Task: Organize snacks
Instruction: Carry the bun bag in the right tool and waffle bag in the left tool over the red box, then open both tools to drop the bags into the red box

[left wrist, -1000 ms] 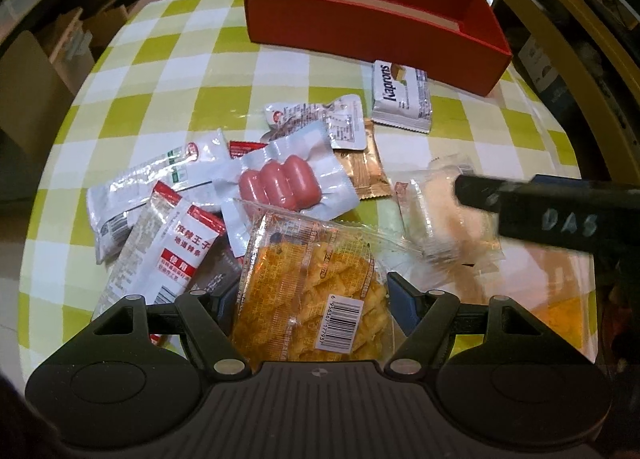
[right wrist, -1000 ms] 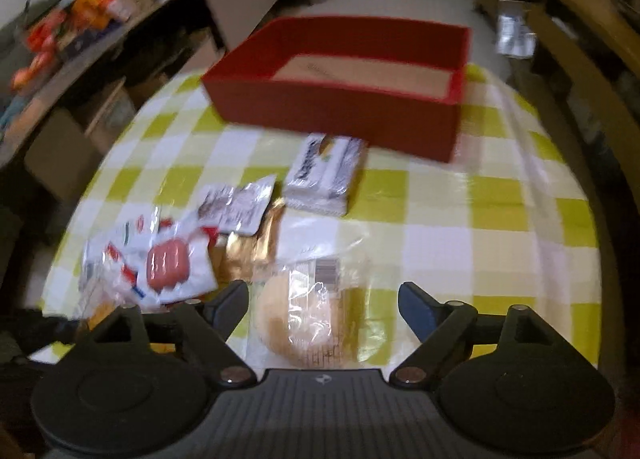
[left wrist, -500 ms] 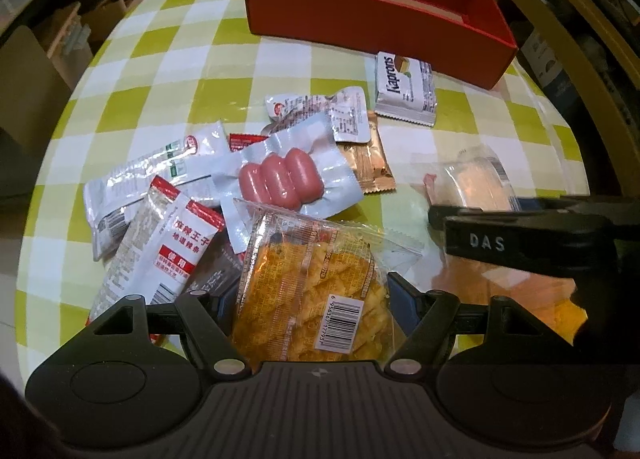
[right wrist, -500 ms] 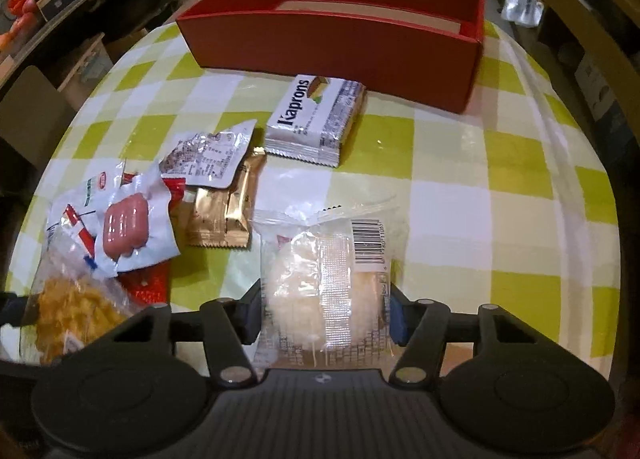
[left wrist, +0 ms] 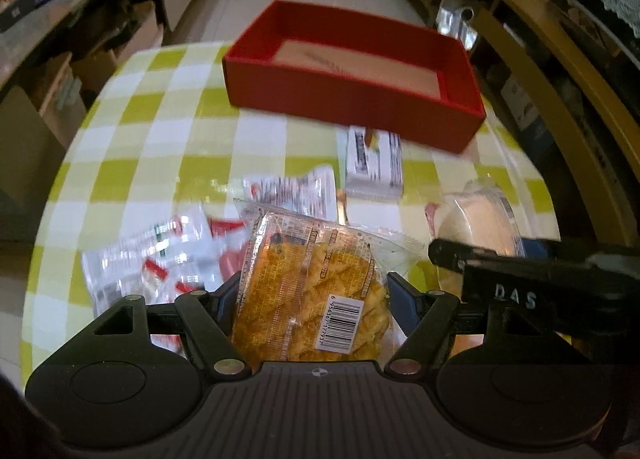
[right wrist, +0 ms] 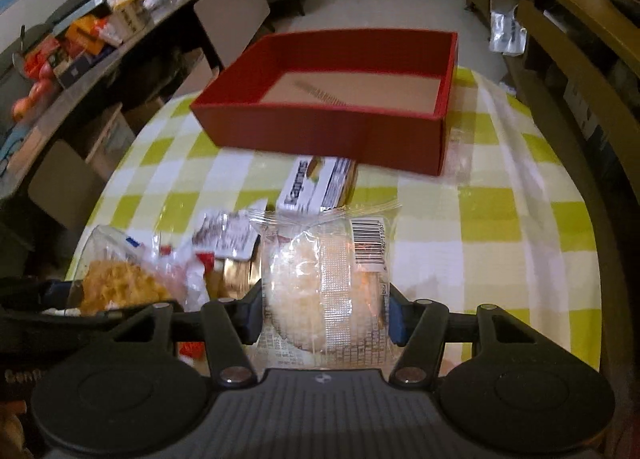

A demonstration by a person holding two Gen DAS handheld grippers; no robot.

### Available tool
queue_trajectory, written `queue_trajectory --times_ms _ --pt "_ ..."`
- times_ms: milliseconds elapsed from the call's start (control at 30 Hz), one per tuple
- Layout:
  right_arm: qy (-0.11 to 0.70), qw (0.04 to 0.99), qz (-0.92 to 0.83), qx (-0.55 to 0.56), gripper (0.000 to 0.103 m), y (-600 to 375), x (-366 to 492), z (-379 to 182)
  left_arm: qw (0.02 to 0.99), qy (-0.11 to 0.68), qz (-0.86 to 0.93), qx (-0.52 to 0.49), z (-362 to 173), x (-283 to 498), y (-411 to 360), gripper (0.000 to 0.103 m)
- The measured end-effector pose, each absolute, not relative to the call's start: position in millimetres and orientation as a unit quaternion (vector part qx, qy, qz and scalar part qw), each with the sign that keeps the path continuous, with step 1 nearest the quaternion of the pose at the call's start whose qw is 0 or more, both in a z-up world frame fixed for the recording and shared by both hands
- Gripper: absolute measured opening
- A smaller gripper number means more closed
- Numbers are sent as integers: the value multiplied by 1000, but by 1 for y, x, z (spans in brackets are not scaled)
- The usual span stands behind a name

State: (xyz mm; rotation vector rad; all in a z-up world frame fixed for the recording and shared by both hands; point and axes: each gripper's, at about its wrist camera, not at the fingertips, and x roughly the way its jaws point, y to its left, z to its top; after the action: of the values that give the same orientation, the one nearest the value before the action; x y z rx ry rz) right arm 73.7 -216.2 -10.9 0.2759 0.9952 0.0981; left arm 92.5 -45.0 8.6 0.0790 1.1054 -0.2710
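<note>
Checked worktop (left wrist: 168, 127) carries an empty red box (right wrist: 320, 131) at its far side. Left gripper (left wrist: 312, 299) fingers clamp a yellow crisp pack (left wrist: 312, 291), right gripper (right wrist: 326, 315) fingers a pale bun (right wrist: 320, 283); other packets (left wrist: 160, 259) remain unsorted.

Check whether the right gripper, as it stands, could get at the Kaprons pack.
Probably not yet: the right gripper has its jaws shut on the bun pack, so it has no free grip. The Kaprons pack itself lies uncovered ahead, before the red box.
</note>
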Motion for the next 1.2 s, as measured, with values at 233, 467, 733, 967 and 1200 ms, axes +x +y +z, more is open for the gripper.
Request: queue_trajectory --times_ms 233,467,733,967,1200 --pt "450 880 32 145 65 -231 101 4 861 491 -127 28 29 132 -59 78" --pt "426 892 16 149 65 -250 153 19 877 463 -124 29 43 187 -84 78" --pt "410 897 5 163 65 -271 218 16 892 436 -115 33 40 252 -113 78" --pt "420 897 8 141 65 -271 260 -3 892 439 -104 36 17 291 -123 78" --pt "445 886 -8 131 67 -277 280 -28 890 444 -95 40 1 308 -124 82"
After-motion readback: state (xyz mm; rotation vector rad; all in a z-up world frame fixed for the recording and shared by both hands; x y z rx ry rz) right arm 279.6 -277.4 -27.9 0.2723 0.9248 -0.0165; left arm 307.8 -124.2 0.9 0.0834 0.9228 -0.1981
